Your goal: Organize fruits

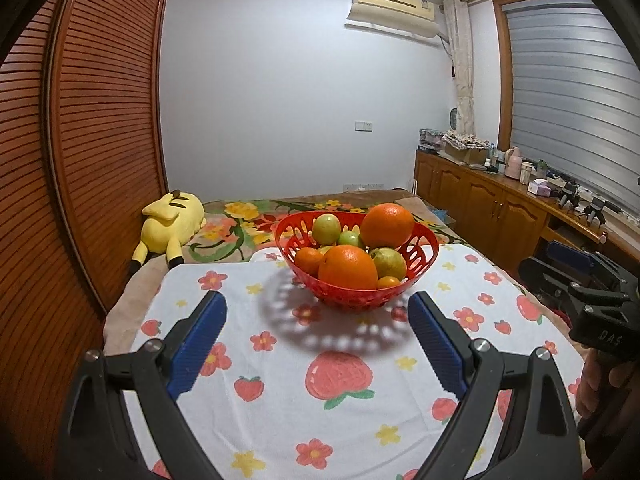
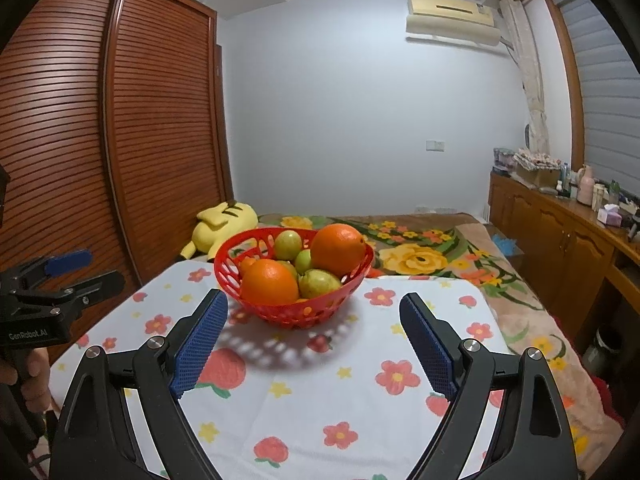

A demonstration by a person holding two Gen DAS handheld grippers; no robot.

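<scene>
A red plastic basket (image 1: 420, 258) (image 2: 228, 276) stands on a white cloth printed with flowers and strawberries (image 1: 332, 384) (image 2: 336, 380). It is heaped with fruit: two big oranges (image 1: 347, 266) (image 1: 387, 226) (image 2: 269, 282) (image 2: 337, 250), green guavas (image 1: 326, 229) (image 2: 318, 283) and small tangerines (image 1: 308, 260). My left gripper (image 1: 316, 308) is open, short of the basket, with nothing between its blue pads (image 1: 200, 344). My right gripper (image 2: 314, 308) is open too, just before the basket and empty. Each gripper shows at the edge of the other's view (image 1: 560, 276) (image 2: 86, 268).
A yellow plush toy (image 1: 170, 222) (image 2: 224, 226) lies behind the cloth on a floral blanket (image 2: 424, 256). A slatted wooden wardrobe (image 1: 80, 140) stands on the left. Wooden cabinets (image 1: 488, 204) with bottles and boxes run along the right under a window.
</scene>
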